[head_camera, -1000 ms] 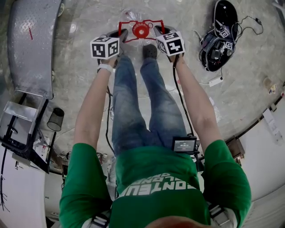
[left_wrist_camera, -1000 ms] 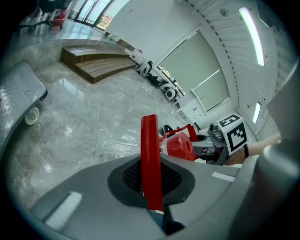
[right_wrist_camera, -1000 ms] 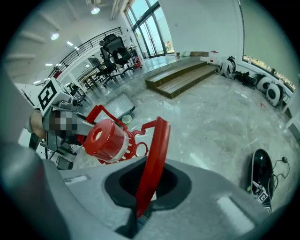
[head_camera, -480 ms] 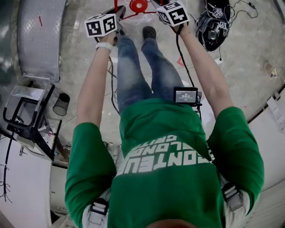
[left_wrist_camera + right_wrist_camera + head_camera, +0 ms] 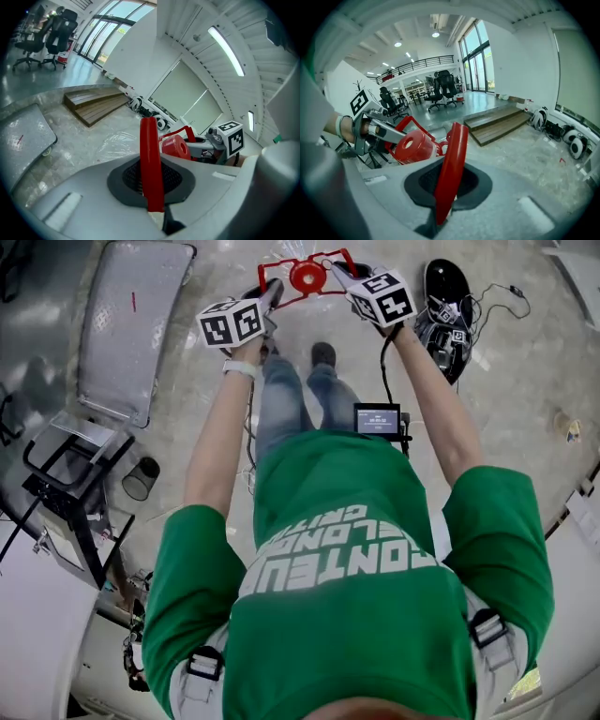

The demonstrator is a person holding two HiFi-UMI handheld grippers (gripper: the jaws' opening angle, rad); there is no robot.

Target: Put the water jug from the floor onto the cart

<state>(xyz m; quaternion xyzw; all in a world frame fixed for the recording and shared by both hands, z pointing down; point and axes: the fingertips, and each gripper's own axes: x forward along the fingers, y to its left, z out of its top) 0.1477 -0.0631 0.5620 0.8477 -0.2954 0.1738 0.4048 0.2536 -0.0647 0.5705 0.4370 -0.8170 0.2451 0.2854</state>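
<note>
- Both tools, the left gripper [image 5: 270, 294] and the right gripper [image 5: 337, 274], are clamped on the red carry handle [image 5: 151, 159] of the water jug [image 5: 307, 276], one at each side.
- Compared with a second ago, the jug is off the floor and hangs ahead of the person's shoes.
- Lift appears done; transfer remains.
- Cart [image 5: 131, 334], with a checker-plate deck, stands far left.
- Black gear bag [image 5: 448, 296] lies far right, black cup [image 5: 141, 479] near left; neither seems to block the route.
</note>
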